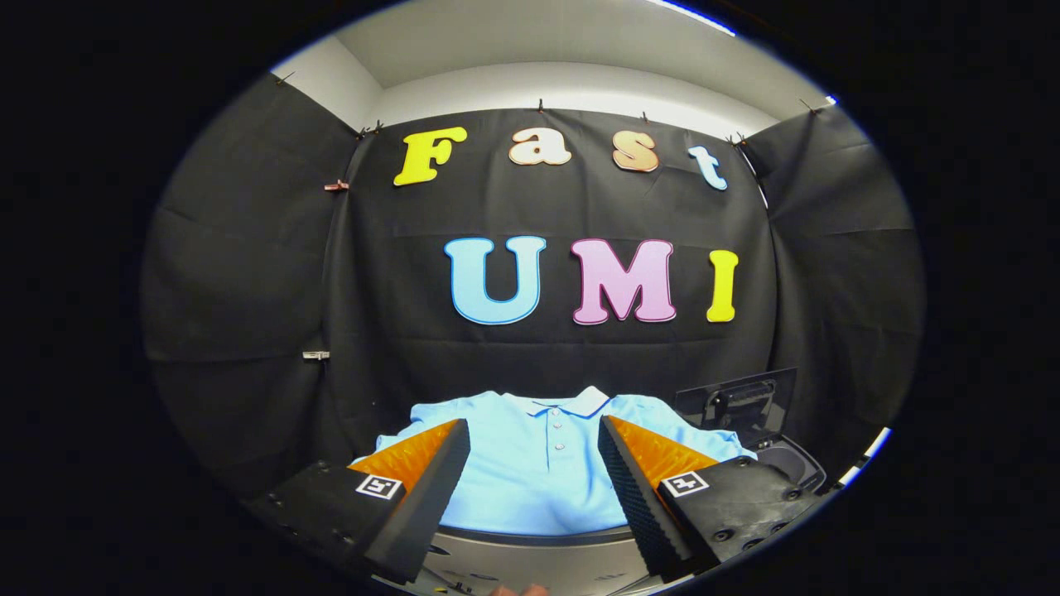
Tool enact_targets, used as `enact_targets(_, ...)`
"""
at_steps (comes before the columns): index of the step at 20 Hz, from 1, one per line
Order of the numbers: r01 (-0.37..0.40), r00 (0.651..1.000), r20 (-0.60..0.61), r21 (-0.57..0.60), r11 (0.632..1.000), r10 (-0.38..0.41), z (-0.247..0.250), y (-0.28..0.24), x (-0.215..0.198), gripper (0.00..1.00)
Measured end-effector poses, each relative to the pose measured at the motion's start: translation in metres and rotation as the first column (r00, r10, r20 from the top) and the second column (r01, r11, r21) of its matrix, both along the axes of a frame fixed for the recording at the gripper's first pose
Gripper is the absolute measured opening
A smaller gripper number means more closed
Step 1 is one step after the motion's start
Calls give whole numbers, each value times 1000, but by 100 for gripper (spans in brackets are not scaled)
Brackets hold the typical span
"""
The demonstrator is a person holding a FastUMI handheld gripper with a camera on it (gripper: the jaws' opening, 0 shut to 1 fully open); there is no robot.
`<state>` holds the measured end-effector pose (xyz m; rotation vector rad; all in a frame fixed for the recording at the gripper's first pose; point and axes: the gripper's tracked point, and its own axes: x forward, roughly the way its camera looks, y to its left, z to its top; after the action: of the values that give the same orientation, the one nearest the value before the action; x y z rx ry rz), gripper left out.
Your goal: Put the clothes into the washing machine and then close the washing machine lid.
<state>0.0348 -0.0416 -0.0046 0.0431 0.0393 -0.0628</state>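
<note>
Grabbing too little of the light blue polo shirt (538, 472) looks like the main risk: a pinch on one layer could let it unfold and trail over the washing machine (745, 414) rim. It lies spread flat just ahead of the fingers, the open-lidded machine beside it. The hand-held gripper (534, 463) gapes wide, holding and touching nothing.

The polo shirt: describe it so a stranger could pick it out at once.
Start at the black cloth wall and drop to the surface at its foot. A light blue polo shirt lies spread flat there, seen between and beyond the fingers of the open hand-held gripper. Its white-edged collar and button placket set it apart from the dark raised lid beside it.
</note>
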Motion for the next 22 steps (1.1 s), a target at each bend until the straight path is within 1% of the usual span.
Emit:
enact_targets(7,23,998,-60,8,1000,-22,-1,-14,32,98)
enact_targets(10,22,992,-123,19,1000,-19,-8,-18,54,98)
enact_targets(12,30,979,-200,14,999,-27,-18,-24,68,98)
enact_targets(15,47,945,-326,16,999,-40,-33,-33,91,98)
enact_targets(17,65,911,-409,3,998,-58,-46,-41,102,98)
enact_targets(19,62,884,-464,0,998,-55,-51,-44,117,99)
enact_targets(22,78,809,-581,-44,996,-89,-66,-56,131,99)
